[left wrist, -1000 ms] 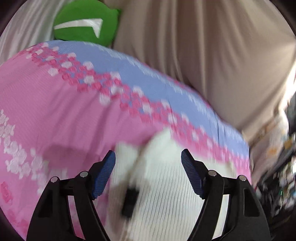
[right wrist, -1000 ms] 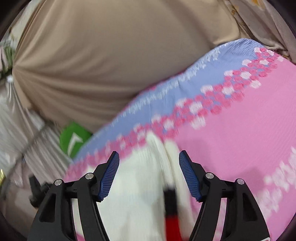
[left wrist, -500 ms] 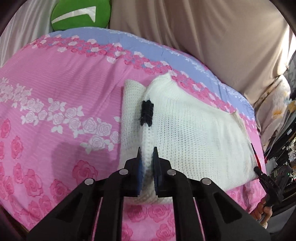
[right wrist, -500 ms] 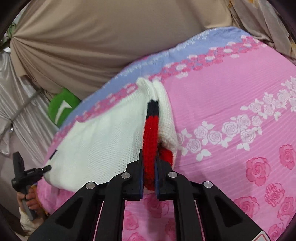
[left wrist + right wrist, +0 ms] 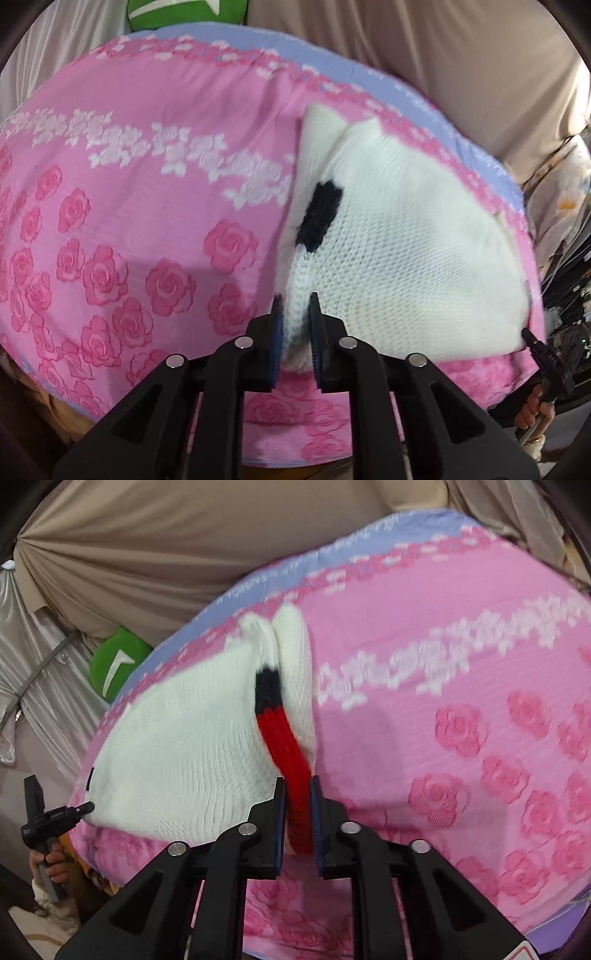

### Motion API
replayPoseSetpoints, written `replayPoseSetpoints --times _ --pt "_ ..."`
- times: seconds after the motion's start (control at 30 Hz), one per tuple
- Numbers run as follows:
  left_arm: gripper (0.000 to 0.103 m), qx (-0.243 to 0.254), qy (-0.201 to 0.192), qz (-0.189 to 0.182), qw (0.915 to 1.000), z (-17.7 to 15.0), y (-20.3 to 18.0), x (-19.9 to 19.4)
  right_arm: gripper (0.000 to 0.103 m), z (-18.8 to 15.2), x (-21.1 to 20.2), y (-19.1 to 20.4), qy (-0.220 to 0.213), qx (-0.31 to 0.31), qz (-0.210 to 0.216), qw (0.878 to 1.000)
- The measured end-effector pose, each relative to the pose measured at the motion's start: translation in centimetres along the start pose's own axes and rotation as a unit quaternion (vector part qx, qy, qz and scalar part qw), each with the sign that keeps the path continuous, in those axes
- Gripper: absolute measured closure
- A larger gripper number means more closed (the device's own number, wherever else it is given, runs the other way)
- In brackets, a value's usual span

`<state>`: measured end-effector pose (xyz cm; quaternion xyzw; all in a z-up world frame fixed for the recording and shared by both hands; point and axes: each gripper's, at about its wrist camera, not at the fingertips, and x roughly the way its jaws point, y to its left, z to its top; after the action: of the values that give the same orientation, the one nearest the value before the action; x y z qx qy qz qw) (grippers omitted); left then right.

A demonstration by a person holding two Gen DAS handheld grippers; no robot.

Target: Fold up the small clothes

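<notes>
A white knitted garment (image 5: 406, 258) lies spread on a pink rose-patterned bedspread (image 5: 147, 221). In the left wrist view my left gripper (image 5: 295, 306) pinches the garment's white folded edge, just below a black patch (image 5: 321, 210). Its jaws are opening slightly, with the fabric still pressed between the pads. In the right wrist view my right gripper (image 5: 297, 782) clamps the red and black trim band (image 5: 280, 734) of the same garment (image 5: 184, 738). These jaws are opening too, the band still between them. The fabric runs taut from one grip to the other.
A green cushion (image 5: 184, 11) sits beyond the bed's far edge, against beige curtains (image 5: 443, 55). The bedspread's near edge (image 5: 369, 941) hangs just below my grippers. A hand (image 5: 51, 864) shows at the left of the right wrist view. Dark shelving (image 5: 569, 280) stands on the right.
Both grippers closed from wide open onto the garment's edges, then drew back and down toward the bed's near edge. The garment now lies stretched flat between them.
</notes>
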<state>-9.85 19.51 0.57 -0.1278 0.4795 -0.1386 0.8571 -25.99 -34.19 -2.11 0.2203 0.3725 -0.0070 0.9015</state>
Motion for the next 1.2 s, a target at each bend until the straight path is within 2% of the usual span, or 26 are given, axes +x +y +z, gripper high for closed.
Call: replayPoseSetpoints --times 0.07,0.1,0.13,0.23,0.3,0.4,0.47,0.5,0.53,0.57,0.6,0.63,0.67,0.7,0.8,0.87,0.93,1.0,1.03,1.1,1.17,1.2 --pt "0.067 0.009 -0.036 -0.01 0.9993 1.6 -0.9 -1.8 0.071 1.7 -1.1 0.9 -0.032 -0.016 -0.008 0.999" --pt "0.052 0.015 -0.054 -0.012 0.9983 2.5 -1.5 -2.4 0.055 3.0 -1.6 1.5 -0.055 -0.021 -0.006 0.998" --pt "0.048 0.023 -0.074 -0.016 0.9968 3.7 -2.2 -2.8 0.046 4.1 -1.5 1.9 -0.07 -0.022 -0.003 0.997" --pt "0.027 0.041 -0.093 -0.022 0.9946 7.7 -4.5 -1.1 0.041 7.9 0.7 3.2 -0.086 -0.022 0.021 0.996" --pt "0.024 0.042 -0.08 -0.022 0.9956 10.0 -5.4 1.6 0.04 9.9 3.4 3.9 -0.075 -0.021 0.015 0.997" --pt "0.025 0.023 -0.029 -0.026 0.999 12.4 -5.3 6.8 0.04 11.9 7.7 4.4 -0.042 -0.003 0.013 0.999" --pt "0.03 -0.002 -0.003 -0.027 0.9996 13.1 -4.9 9.6 0.04 12.3 10.4 4.7 -0.016 0.001 0.002 1.0" --pt "0.036 -0.009 0.002 -0.029 0.9995 13.3 -4.8 10.3 0.04 12.4 11.6 4.9 -0.002 -0.002 -0.008 1.0" --pt "0.044 -0.006 -0.003 -0.025 0.9997 13.3 -4.9 10.7 0.045 12.3 12.4 5.1 0.005 -0.005 -0.017 1.0" --pt "0.052 0.002 -0.013 -0.013 0.9998 13.2 -5.0 10.6 0.055 12.2 12.8 5.2 0.007 -0.01 -0.024 1.0" --pt "0.074 0.011 -0.021 -0.001 0.9997 13.3 -5.1 10.4 0.089 12.1 13.0 5.5 0.006 -0.014 -0.028 0.999" --pt "0.091 0.012 -0.027 -0.001 0.9996 13.4 -5.1 10.1 0.094 12.2 12.9 5.7 -0.001 -0.015 -0.024 1.0" --pt "0.099 0.004 -0.027 -0.014 0.9995 13.6 -4.8 9.8 0.094 12.3 12.1 5.7 -0.019 -0.012 -0.015 1.0" --pt "0.099 -0.002 -0.032 -0.021 0.9993 13.8 -4.7 9.4 0.095 12.6 11.1 5.7 -0.04 -0.011 -0.003 0.999" --pt "0.099 0.007 -0.069 -0.007 0.9976 14.3 -4.9 7.5 0.096 13.3 6.8 5.7 -0.117 -0.002 0.037 0.992" --pt "0.099 0.01 -0.077 -0.002 0.9969 14.6 -4.7 7.4 0.096 13.6 5.8 5.4 -0.138 -0.002 0.016 0.99" --pt "0.099 0.007 -0.056 0.015 0.9983 14.9 -4.3 9.3 0.096 13.7 8.3 4.2 -0.094 0.006 -0.025 0.995" --pt "0.099 0.004 -0.033 0.034 0.9989 14.6 -3.8 12.0 0.096 13.3 12.6 2.4 -0.012 0.03 -0.046 0.998" --pt "0.099 0.008 -0.044 0.037 0.9983 14.6 -3.9 12.0 0.096 13.0 13.4 1.9 -0.004 0.038 -0.035 0.999" --pt "0.099 0.009 -0.042 0.038 0.9984 14.8 -4.1 11.6 0.095 13.3 12.3 2.1 -0.013 0.035 -0.033 0.999" --pt "0.096 0.016 -0.052 0.04 0.9977 14.8 -4.5 10.3 0.089 13.3 10.4 2.4 -0.037 0.044 -0.03 0.998" --pt "0.096 0.019 -0.063 0.053 0.9964 14.6 -4.7 9.3 0.086 13.1 9.1 2.7 -0.058 0.044 -0.034 0.997"
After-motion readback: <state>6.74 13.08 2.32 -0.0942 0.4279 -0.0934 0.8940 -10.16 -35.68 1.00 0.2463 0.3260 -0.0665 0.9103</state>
